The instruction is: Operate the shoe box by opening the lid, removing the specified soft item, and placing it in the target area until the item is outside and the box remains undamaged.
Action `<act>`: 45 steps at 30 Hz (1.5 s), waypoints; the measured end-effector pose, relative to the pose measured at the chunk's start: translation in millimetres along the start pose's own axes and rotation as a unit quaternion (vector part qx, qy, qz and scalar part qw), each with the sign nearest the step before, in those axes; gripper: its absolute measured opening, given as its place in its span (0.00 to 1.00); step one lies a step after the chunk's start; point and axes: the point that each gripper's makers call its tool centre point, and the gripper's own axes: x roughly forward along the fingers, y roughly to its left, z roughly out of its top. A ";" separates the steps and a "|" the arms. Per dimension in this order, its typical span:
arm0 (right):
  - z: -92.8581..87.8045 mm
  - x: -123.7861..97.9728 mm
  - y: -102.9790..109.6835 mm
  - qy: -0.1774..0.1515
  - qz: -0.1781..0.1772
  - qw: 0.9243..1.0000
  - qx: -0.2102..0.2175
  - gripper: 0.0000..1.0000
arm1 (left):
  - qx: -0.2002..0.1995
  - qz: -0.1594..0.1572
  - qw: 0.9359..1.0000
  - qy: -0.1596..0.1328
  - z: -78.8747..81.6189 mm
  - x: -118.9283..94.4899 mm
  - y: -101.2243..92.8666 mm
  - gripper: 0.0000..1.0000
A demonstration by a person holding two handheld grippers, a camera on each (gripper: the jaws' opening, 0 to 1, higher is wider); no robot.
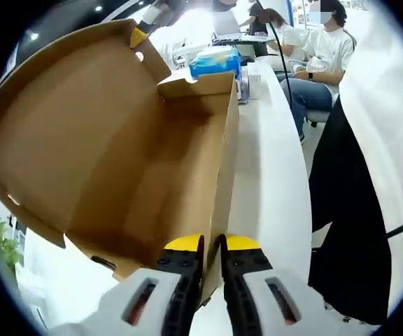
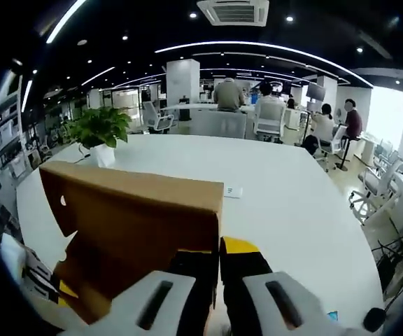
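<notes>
A: Shoe box (image 1: 152,154) — where is it sitting?

B: It is lying on the white desk (image 1: 271,175), its lid (image 1: 54,133) standing open. Your left claw (image 1: 212,245) is pinching the box's near side wall, its jaws nearly closed on the cardboard edge.

A: And my right claw?

B: Your right claw (image 2: 215,252) is gripping the lid's edge (image 2: 187,203), jaws almost together on it. A potted plant (image 2: 100,133) is standing on the desk beyond, and a blue packet (image 1: 215,63) is lying past the box's far end.
</notes>
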 end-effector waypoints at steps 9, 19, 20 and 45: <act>-14.2 -22.2 4.3 0.000 -0.014 1.000 0.006 0.00 | -0.003 -0.008 1.000 -0.003 -0.6 0.4 1.1 0.09; -27.9 -28.0 10.5 -0.001 -0.021 1.000 -0.009 0.00 | 0.006 -0.014 1.000 -0.004 -0.2 1.4 2.6 0.07; -27.7 -29.3 11.5 -0.002 -0.022 1.000 -0.012 0.00 | 0.005 -0.013 1.000 -0.005 -0.1 1.3 2.9 0.07; -29.7 -28.3 12.1 -0.026 -0.043 0.999 -0.004 0.00 | -0.227 0.036 0.962 -0.145 39.0 -52.4 22.8 0.31</act>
